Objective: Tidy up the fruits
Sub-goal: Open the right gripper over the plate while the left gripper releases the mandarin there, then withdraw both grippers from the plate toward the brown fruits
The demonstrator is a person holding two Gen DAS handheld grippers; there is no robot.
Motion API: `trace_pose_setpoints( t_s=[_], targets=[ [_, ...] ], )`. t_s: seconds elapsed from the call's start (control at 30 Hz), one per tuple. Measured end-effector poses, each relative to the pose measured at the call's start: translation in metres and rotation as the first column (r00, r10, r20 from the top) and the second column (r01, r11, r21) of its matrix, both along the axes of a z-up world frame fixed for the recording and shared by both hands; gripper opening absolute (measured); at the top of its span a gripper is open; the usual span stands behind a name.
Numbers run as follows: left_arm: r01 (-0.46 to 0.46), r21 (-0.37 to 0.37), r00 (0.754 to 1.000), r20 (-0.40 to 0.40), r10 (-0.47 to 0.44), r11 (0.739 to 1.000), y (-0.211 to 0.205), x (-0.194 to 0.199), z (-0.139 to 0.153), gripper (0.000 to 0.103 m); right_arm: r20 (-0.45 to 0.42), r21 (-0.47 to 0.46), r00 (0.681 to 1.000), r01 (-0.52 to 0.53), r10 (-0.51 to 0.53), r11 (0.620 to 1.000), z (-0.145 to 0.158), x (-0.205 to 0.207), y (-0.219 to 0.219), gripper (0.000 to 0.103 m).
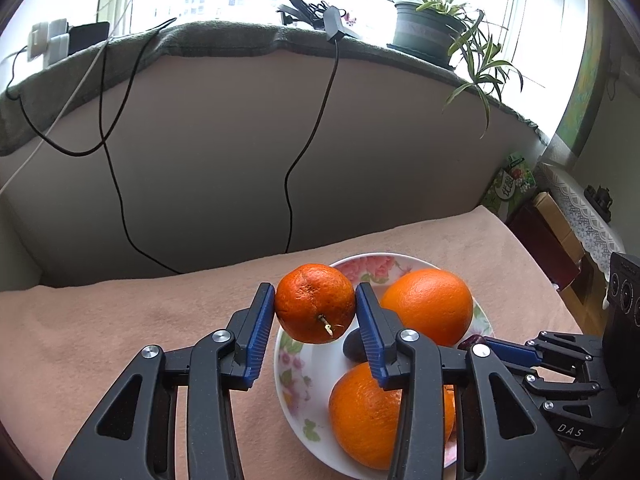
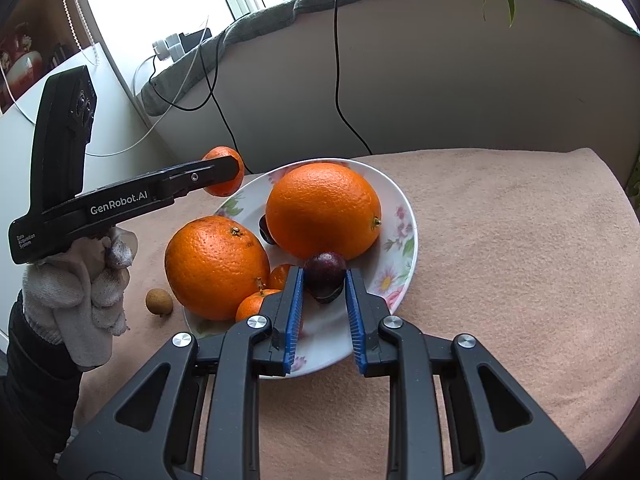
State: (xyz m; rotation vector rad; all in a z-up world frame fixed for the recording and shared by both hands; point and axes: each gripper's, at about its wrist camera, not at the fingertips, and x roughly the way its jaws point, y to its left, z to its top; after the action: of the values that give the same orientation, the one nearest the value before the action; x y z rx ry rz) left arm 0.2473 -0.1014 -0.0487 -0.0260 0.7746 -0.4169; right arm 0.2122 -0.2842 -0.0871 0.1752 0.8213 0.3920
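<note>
A small mandarin (image 1: 315,304) sits clamped between the blue pads of the left gripper (image 1: 316,300), lifted clear above the far-left rim of the floral plate (image 2: 404,216). Its stem end faces back toward the wrist camera and slightly down, with a short pale stalk showing. In the right wrist view the same gripper reaches in from the left, roughly level, its fingers aimed at the wall, held by a hand in a white knit glove (image 2: 84,288).

A dark plum (image 2: 325,276) lies on the plate near its front-right rim, with the right gripper (image 2: 324,280) angled down over it; its pads touch the plum on both sides, gripping it while it rests on the plate.

2 large oranges (image 2: 323,210) (image 2: 216,266) fill the plate, the rear one with its stem pointing right, the front-left one with its stem up. 2 small mandarins (image 2: 252,306) sit tucked against the front orange, and a second dark plum (image 2: 266,230) shows between the oranges. A small brown round fruit (image 2: 159,301) lies on the pink blanket (image 2: 500,260), just left of the plate.
</note>
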Motion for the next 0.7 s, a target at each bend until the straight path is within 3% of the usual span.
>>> trace_pose_setpoints(
  t_s=[0.03, 0.1, 0.13, 0.27, 0.4, 0.57, 0.7],
  targets=[
    [0.002, -0.002, 1.0, -0.001, -0.002, 1.0, 0.0, 0.001, 0.0, 0.041, 0.002, -0.001, 1.0, 0.0, 0.0, 1.0, 0.0, 0.0, 0.0, 0.026],
    [0.006, -0.013, 1.0, 0.007, -0.006, 1.0, 0.0, 0.0, 0.003, 0.054, 0.012, -0.001, 1.0, 0.004, -0.004, 1.0, 0.002, -0.001, -0.001, 0.049],
    [0.008, -0.018, 1.0, 0.013, -0.008, 1.0, -0.001, -0.001, 0.005, 0.055, 0.019, 0.0, 1.0, 0.006, -0.006, 1.0, 0.003, -0.002, -0.001, 0.053],
    [0.006, -0.025, 1.0, 0.02, -0.005, 1.0, 0.0, -0.001, 0.009, 0.055, 0.03, -0.003, 1.0, 0.006, -0.006, 1.0, 0.007, -0.004, -0.001, 0.056],
    [0.008, -0.026, 1.0, 0.021, -0.008, 1.0, 0.001, -0.004, 0.011, 0.061, 0.036, -0.001, 0.999, 0.005, -0.005, 1.0, 0.008, -0.007, 0.0, 0.071],
    [0.002, -0.011, 0.999, 0.036, -0.001, 1.0, 0.001, -0.013, 0.014, 0.069, 0.054, -0.003, 0.998, 0.011, -0.011, 1.0, 0.014, -0.014, 0.003, 0.082],
    [0.003, 0.008, 0.999, 0.052, -0.003, 1.0, 0.001, -0.023, 0.019, 0.072, 0.06, -0.006, 0.998, 0.005, -0.004, 1.0, 0.019, -0.018, 0.007, 0.083]
  ],
)
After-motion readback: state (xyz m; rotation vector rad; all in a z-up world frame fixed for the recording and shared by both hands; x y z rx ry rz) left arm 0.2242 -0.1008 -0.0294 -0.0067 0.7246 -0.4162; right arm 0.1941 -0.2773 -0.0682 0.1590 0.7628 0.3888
